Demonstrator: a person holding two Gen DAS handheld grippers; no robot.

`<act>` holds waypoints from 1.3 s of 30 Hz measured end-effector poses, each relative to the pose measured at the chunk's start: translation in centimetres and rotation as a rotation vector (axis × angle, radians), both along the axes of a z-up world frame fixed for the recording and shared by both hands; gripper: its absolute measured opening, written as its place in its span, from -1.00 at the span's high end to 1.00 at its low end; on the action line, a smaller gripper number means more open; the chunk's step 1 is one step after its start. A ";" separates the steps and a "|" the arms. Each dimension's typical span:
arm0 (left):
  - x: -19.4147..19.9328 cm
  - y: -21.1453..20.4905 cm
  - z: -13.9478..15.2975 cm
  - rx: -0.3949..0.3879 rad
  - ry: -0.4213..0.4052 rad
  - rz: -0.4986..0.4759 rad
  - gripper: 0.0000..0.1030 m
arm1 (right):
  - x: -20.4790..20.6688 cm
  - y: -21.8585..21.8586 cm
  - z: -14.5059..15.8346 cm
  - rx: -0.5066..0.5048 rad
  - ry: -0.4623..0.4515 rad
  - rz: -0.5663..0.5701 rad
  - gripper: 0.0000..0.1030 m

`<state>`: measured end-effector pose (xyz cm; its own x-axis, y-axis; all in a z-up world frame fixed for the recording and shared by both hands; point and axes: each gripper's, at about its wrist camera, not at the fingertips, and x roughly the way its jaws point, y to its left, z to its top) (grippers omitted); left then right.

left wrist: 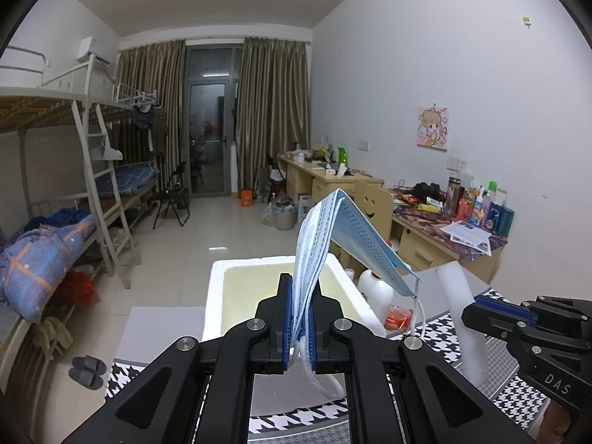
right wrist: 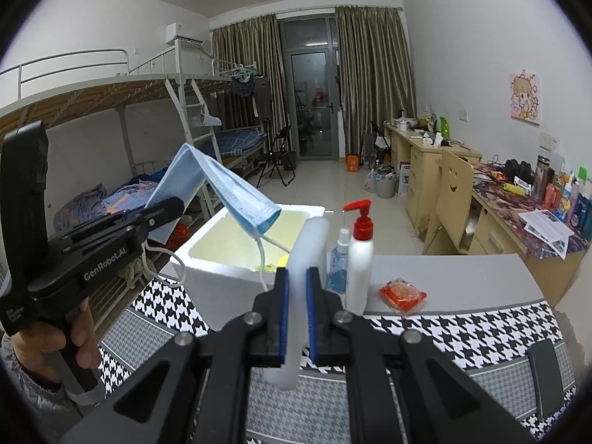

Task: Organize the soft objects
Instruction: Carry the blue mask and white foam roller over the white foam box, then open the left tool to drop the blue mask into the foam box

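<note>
Midway, I judge: the left gripper (left wrist: 299,318) is clenched on blue masks (left wrist: 333,236) and the right gripper (right wrist: 296,318) on a foam strip (right wrist: 309,244), both held near the white box (right wrist: 207,270), neither dropped in.

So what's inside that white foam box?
The white foam box shows a bare yellowish lining and a small yellow scrap near its front wall. The blue mask hanging over it and the near wall hide part of the floor.
</note>
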<state>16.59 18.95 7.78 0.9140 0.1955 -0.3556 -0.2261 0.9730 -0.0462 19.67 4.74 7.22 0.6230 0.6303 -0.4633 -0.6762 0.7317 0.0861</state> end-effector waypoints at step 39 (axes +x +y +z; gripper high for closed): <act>5.4 5.3 -3.0 -0.033 0.116 0.118 -0.42 | 2.7 4.8 0.8 -0.027 0.001 0.036 0.77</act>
